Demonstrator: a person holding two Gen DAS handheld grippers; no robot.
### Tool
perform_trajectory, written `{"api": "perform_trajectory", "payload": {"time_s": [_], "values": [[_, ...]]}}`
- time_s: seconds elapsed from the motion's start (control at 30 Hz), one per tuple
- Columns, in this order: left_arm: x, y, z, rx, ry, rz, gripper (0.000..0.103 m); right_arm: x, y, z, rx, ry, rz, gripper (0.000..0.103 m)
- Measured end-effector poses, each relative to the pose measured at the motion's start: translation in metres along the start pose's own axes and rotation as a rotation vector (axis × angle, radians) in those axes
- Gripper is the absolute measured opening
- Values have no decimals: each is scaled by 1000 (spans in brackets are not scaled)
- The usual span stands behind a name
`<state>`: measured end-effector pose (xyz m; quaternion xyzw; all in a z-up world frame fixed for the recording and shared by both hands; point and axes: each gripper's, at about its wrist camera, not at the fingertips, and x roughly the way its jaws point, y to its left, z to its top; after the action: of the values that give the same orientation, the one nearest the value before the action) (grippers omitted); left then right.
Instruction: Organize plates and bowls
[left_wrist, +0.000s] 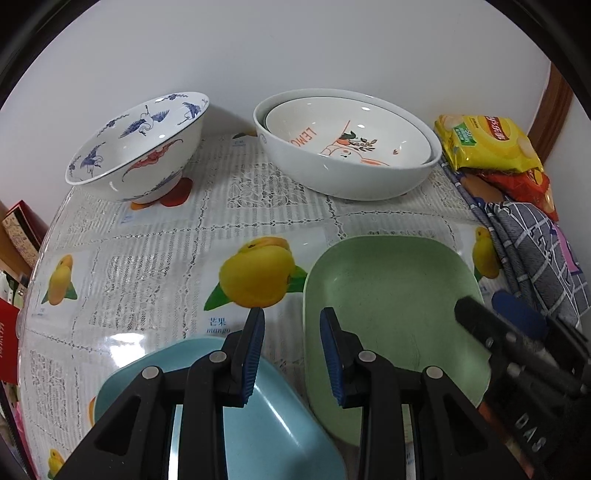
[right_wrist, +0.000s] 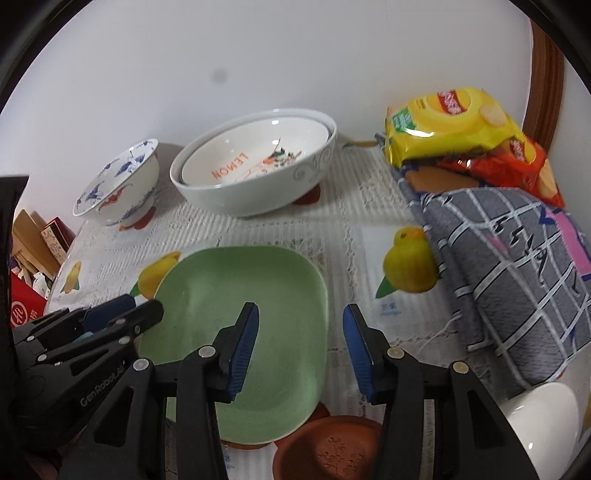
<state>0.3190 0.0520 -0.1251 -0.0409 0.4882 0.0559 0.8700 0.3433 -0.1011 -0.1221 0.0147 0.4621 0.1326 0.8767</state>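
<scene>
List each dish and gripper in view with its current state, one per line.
Green plate: flat on table, empty.
Blue plate: tilted, rim between the left gripper's pads.
Blue-patterned bowl: upright, empty.
Lemon bowl: nested in large white bowl.
Left gripper: shut on blue plate.
Right gripper: open, over green plate's edge.

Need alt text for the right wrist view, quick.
The right tool hangs open over the right edge of a green plate on a fruit-print tablecloth. Behind sit nested white bowls and a blue-patterned bowl; snack bags lie right.
</scene>
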Motion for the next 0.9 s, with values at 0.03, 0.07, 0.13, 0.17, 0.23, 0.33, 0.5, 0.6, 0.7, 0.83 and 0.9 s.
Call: {"api": "perform_trajectory", "payload": {"time_s": [0.03,0.07,0.13,0.17,0.23,0.33,0.5,0.6,0.7,0.83,0.9], "values": [[1,0,1,-2,1,-5,29,2,2,-1,-5,4,-2,47],[2,-1,1,-1,-4,-3,29,3,3,-2,-12,5,-7,47],[0,-2,3,14,-20,2,29,4,4,-4,-17,6,-23,45],[-1,-3,4,17,-22,-8,29,4,3,-4,-15,6,-26,45],[1,-6,6,23,-15,-31,29,5,1,-4,-6,7,-22,45],[9,-11,8,38,8,-26,29,7,-2,-3,8,16,-24,45],[17,-13,7,34,19,-40,29,14,-3,-6,15,34,-31,38],[23,-14,7,36,30,-42,29,17,-4,-9,21,36,-41,36],[27,-15,7,47,34,-37,24,21,-6,-11,27,45,-47,17],[31,-18,8,59,50,-33,20,28,-10,-13,50,66,-43,17],[32,-19,9,66,52,-32,20,28,-11,-14,55,63,-41,17]]}}
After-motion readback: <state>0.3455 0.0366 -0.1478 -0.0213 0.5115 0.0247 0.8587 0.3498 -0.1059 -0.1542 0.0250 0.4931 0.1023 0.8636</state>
